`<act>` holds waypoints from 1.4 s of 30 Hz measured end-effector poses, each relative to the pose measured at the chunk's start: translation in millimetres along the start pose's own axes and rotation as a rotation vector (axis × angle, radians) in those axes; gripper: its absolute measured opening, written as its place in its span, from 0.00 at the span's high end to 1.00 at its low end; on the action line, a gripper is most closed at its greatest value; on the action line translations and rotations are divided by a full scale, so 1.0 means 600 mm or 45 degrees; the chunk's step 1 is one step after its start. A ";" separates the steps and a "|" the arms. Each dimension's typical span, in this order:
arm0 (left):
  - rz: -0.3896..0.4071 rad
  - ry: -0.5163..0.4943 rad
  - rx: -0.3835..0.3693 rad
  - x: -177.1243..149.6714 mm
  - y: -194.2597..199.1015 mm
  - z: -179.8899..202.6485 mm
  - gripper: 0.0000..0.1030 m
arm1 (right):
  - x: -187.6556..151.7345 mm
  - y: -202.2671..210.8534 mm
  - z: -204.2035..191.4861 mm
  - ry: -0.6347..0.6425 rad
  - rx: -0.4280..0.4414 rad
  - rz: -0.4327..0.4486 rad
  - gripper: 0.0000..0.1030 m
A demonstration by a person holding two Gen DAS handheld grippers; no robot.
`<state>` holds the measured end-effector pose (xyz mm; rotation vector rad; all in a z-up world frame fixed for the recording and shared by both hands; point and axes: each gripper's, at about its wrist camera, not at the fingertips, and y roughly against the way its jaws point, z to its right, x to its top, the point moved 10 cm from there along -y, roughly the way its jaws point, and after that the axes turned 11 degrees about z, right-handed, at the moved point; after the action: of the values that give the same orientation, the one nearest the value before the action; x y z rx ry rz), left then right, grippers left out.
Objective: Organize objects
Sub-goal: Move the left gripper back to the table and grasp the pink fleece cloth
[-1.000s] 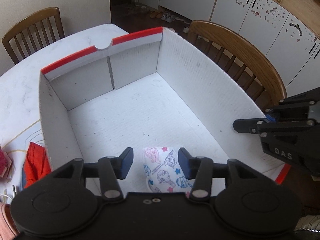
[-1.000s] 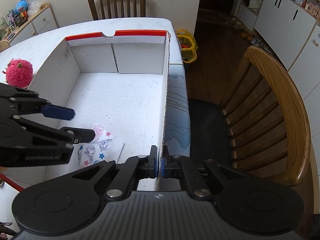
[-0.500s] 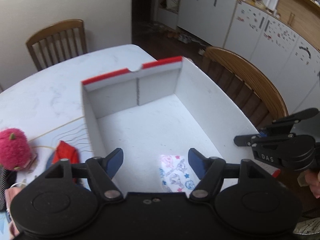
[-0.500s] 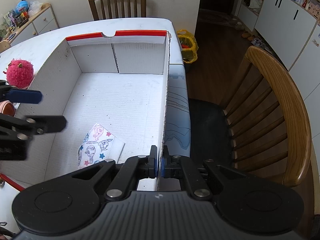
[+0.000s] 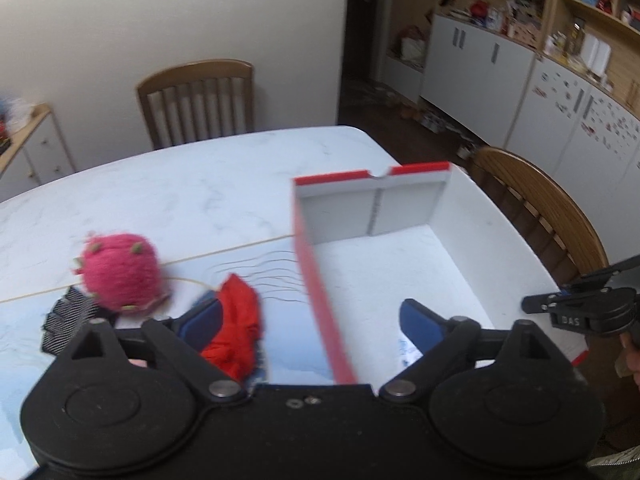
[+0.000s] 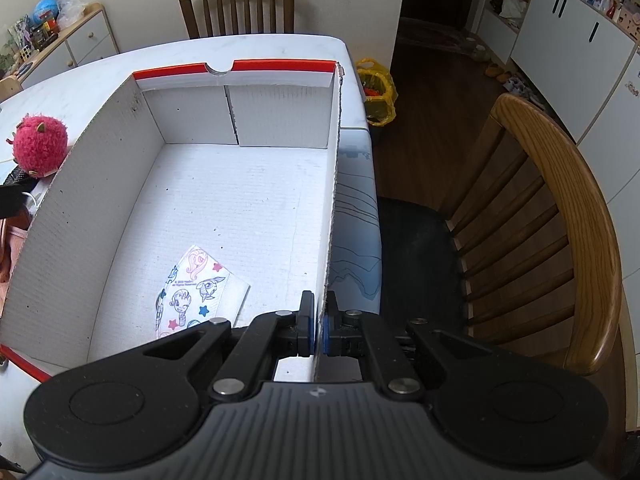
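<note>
Now the left gripper [image 5: 310, 316] is opening empty, seeking the red cloth [image 5: 236, 320], while the right gripper [image 6: 319, 330] is pinching the box [image 6: 334, 184] wall.

White box [image 6: 248, 208] with red rim, pink plush [image 5: 120, 276], red cloth [image 5: 236, 320], pony-print mask [image 6: 196, 288]

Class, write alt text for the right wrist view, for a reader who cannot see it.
The right gripper is shut on the right wall of an open white cardboard box on a white table. Inside lies a cartoon-printed mask; a pink plush toy sits left of the box.
</note>
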<state>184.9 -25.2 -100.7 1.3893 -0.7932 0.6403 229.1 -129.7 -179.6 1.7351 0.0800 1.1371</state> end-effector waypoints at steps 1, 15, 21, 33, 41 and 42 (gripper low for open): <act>0.008 0.013 0.004 0.000 0.006 -0.010 0.06 | 0.000 0.000 0.000 0.001 -0.002 -0.002 0.97; 0.029 0.120 0.187 -0.035 0.067 -0.199 0.01 | 0.002 -0.005 -0.003 -0.001 -0.037 -0.024 0.97; 0.015 0.128 0.281 -0.051 0.080 -0.285 0.01 | 0.002 -0.006 -0.003 -0.009 -0.054 -0.034 0.97; -0.129 0.030 0.219 -0.154 0.061 -0.307 0.01 | 0.003 -0.008 -0.006 -0.018 -0.067 -0.047 0.96; -0.231 0.002 0.145 -0.226 0.058 -0.297 0.01 | -0.002 -0.006 -0.005 -0.020 -0.073 -0.050 0.96; -0.238 0.003 0.126 -0.233 0.059 -0.296 0.01 | -0.002 -0.006 -0.005 -0.021 -0.075 -0.051 0.96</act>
<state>92.9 162.9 -192.6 1.5324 -0.6279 0.5413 227.8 -126.6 -183.0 1.6837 0.0705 1.0853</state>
